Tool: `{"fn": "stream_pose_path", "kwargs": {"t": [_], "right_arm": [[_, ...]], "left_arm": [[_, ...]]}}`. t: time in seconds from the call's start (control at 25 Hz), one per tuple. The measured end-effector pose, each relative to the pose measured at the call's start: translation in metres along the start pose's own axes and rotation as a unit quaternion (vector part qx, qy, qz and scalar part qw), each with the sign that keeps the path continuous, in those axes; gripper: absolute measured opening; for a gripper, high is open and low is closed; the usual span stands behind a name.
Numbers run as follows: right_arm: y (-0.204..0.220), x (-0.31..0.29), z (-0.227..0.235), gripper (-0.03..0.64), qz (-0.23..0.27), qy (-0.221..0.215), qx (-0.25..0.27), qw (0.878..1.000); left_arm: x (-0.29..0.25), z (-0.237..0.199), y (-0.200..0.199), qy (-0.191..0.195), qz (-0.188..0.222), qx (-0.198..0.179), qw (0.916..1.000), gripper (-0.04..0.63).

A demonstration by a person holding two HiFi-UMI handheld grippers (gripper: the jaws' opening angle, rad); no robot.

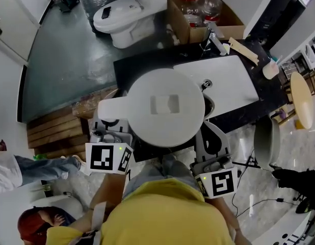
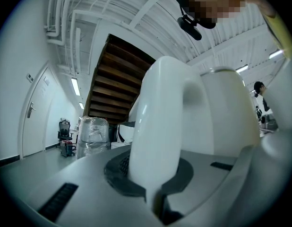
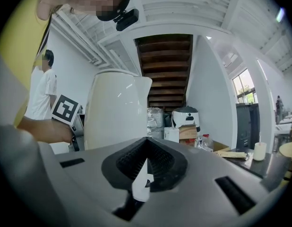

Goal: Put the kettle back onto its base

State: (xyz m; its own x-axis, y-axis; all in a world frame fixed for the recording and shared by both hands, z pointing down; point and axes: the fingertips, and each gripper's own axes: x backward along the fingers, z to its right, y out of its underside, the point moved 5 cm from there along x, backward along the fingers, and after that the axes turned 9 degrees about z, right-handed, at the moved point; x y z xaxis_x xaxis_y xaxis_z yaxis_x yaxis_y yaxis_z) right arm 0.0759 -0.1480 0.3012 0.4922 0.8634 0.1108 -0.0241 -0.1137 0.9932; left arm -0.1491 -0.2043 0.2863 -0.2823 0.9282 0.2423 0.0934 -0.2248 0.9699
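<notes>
The white kettle [image 1: 165,108] hangs in the air in front of me, over the near edge of a black counter [image 1: 142,65]; I look down on its round lid. My left gripper [image 1: 110,125] is shut on the kettle's handle [image 2: 160,126], which fills the left gripper view with the kettle's body [image 2: 226,112] behind it. My right gripper [image 1: 212,139] is beside the kettle's right side, apart from it. Its jaws are shut, with only a small white scrap at their seam [image 3: 142,181]. The kettle [image 3: 115,112] stands to the left in the right gripper view. The kettle's base shows in no view.
A white sink [image 1: 224,80] with a tap [image 1: 216,42] is set in the counter. Beyond are a toilet [image 1: 124,11], a cardboard box of bottles [image 1: 198,14] and a wooden pallet [image 1: 55,131]. A stool [image 1: 300,93] stands right; a person [image 1: 37,223] is at lower left.
</notes>
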Motion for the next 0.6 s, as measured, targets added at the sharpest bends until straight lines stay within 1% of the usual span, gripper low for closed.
{"fn": "stream_pose_path", "kwargs": {"t": [0.2, 0.36, 0.6], "right_arm": [[0.004, -0.006, 0.005, 0.008, -0.005, -0.005, -0.005, 1.0], [0.014, -0.007, 0.009, 0.008, -0.037, -0.017, 0.001, 0.999], [0.018, -0.019, 0.014, 0.008, -0.029, -0.019, -0.008, 0.999]], "left_arm": [[-0.011, 0.0, 0.007, 0.0, -0.005, -0.001, 1.0, 0.017], [-0.021, 0.0, 0.01, 0.002, -0.004, -0.002, 1.0, 0.017], [-0.034, 0.0, 0.015, 0.007, -0.001, -0.007, 0.9999, 0.017]]}}
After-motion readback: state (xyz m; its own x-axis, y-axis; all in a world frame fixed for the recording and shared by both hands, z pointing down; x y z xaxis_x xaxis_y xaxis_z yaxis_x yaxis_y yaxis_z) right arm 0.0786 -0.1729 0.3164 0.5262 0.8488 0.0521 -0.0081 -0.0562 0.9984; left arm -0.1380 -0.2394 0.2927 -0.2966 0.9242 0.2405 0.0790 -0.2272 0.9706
